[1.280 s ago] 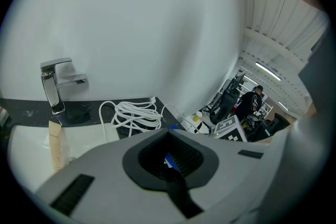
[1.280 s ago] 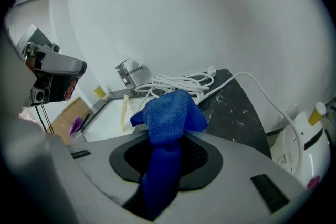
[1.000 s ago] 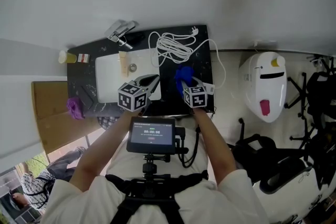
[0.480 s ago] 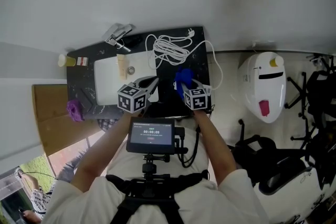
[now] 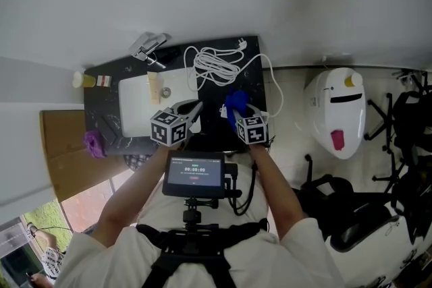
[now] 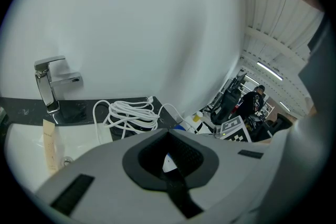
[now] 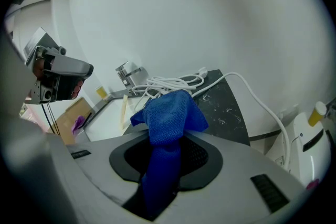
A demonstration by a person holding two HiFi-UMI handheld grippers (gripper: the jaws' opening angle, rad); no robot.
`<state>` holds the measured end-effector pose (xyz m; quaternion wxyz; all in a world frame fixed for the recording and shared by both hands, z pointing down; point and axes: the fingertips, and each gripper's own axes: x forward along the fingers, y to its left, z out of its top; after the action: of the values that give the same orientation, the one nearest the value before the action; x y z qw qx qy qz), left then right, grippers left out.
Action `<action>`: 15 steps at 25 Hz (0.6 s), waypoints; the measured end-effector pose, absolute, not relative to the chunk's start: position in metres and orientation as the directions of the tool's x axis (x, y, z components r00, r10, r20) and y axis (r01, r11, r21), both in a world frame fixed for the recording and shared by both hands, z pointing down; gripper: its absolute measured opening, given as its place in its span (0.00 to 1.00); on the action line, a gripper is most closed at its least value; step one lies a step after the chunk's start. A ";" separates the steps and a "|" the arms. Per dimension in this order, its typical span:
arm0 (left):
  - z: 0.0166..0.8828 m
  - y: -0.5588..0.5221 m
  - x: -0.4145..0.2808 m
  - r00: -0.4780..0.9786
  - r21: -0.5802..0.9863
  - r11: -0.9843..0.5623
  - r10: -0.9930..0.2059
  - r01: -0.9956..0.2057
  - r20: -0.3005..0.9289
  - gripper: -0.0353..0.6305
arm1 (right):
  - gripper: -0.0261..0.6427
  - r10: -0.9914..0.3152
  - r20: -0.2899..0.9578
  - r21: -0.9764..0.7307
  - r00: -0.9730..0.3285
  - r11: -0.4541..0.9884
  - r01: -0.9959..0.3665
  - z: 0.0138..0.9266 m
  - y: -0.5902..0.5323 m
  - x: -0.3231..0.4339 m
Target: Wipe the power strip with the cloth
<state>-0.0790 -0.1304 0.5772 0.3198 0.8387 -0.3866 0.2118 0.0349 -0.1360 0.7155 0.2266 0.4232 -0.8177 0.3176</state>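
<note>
My right gripper [image 5: 241, 114] is shut on a blue cloth [image 5: 235, 103], which sticks up out of its jaws [image 7: 168, 115] above the black counter [image 5: 253, 54]. My left gripper [image 5: 189, 110] hovers at the counter's front edge beside the sink, its jaws shut with nothing between them [image 6: 170, 165]. A white cable [image 5: 214, 64] lies coiled at the back of the counter, and one strand runs off to the right and down. Beside the cloth a small white piece [image 5: 221, 111] shows. I cannot tell whether it is the power strip, whose body is otherwise hidden by the grippers.
A white sink [image 5: 135, 101] with a chrome faucet [image 5: 150, 47] fills the counter's left half. A yellow cup [image 5: 81, 79] stands at the far left corner. A purple object [image 5: 93, 143] lies on a wooden surface [image 5: 64, 158]. A white appliance [image 5: 337, 111] stands on the floor to the right.
Both grippers have stayed almost where they were, the cloth still in the right one. The whole view has shifted slightly to the left.
</note>
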 end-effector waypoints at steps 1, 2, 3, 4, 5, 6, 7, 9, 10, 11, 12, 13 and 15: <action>0.577 -0.131 -0.078 0.612 0.374 -0.496 -0.513 -0.784 0.602 0.06 | 0.20 -0.548 0.640 -0.326 -0.538 0.440 -0.836 0.716 -0.136 0.037; 0.577 -0.131 -0.077 0.613 0.375 -0.496 -0.513 -0.783 0.601 0.06 | 0.20 -0.549 0.641 -0.324 -0.537 0.441 -0.837 0.716 -0.136 0.038; 0.578 -0.132 -0.076 0.613 0.375 -0.496 -0.513 -0.783 0.601 0.06 | 0.20 -0.549 0.641 -0.323 -0.536 0.441 -0.837 0.716 -0.136 0.040; 0.578 -0.133 -0.075 0.613 0.376 -0.496 -0.512 -0.783 0.602 0.06 | 0.20 -0.548 0.642 -0.321 -0.535 0.441 -0.838 0.716 -0.136 0.041; 0.578 -0.134 -0.075 0.613 0.376 -0.497 -0.511 -0.782 0.602 0.06 | 0.20 -0.548 0.643 -0.320 -0.534 0.441 -0.838 0.716 -0.137 0.042; 0.579 -0.135 -0.074 0.614 0.376 -0.497 -0.510 -0.782 0.603 0.06 | 0.20 -0.548 0.644 -0.319 -0.534 0.441 -0.839 0.716 -0.137 0.043; 0.579 -0.135 -0.073 0.614 0.377 -0.497 -0.510 -0.782 0.603 0.06 | 0.20 -0.548 0.645 -0.319 -0.533 0.441 -0.839 0.716 -0.138 0.045; 0.579 -0.137 -0.072 0.615 0.378 -0.497 -0.509 -0.781 0.602 0.06 | 0.20 -0.549 0.645 -0.319 -0.531 0.439 -0.840 0.715 -0.138 0.048; 0.579 -0.137 -0.071 0.616 0.379 -0.497 -0.508 -0.781 0.602 0.06 | 0.20 -0.551 0.645 -0.318 -0.530 0.437 -0.842 0.715 -0.139 0.050; 0.579 -0.138 -0.070 0.616 0.379 -0.497 -0.507 -0.780 0.603 0.06 | 0.20 -0.553 0.645 -0.317 -0.527 0.434 -0.843 0.715 -0.139 0.051; 0.580 -0.139 -0.070 0.617 0.380 -0.498 -0.506 -0.780 0.603 0.06 | 0.20 -0.555 0.645 -0.316 -0.525 0.432 -0.845 0.716 -0.140 0.053; 0.581 -0.139 -0.070 0.618 0.380 -0.499 -0.505 -0.779 0.603 0.06 | 0.20 -0.556 0.645 -0.315 -0.523 0.430 -0.846 0.716 -0.140 0.055; 0.582 -0.141 -0.068 0.618 0.381 -0.499 -0.503 -0.778 0.604 0.06 | 0.20 -0.557 0.647 -0.314 -0.520 0.427 -0.848 0.717 -0.141 0.058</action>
<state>-0.0685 -0.1410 0.5823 0.3236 0.8393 -0.3817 0.2124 0.0583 -0.1411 0.7166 0.2304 0.4322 -0.8128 0.3155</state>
